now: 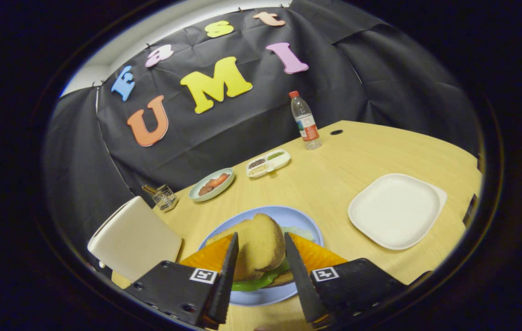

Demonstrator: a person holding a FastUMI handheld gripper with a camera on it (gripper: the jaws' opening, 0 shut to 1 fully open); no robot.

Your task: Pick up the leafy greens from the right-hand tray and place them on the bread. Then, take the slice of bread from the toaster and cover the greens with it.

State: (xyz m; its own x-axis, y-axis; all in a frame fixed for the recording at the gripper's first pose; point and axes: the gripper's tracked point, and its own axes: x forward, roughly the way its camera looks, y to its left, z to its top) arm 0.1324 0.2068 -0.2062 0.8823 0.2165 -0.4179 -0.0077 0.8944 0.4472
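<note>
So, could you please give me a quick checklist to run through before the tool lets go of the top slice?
1. Top slice sits between the tool fingers: ok.
2. Both fingers press on the slice: cannot tell; they flank it closely.
3. Greens lie under the slice, one green edge poking out in front: ok.
4. Bottom bread lies under the greens, on the blue plate: ok.
5. Top slice lies flat on the stack: not ok; it looks tilted, the far edge higher.
6. White tray to the right has given up its greens: ok.

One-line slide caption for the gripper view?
Gripper fingers flank top bread slice over greens on the blue plate.
</note>
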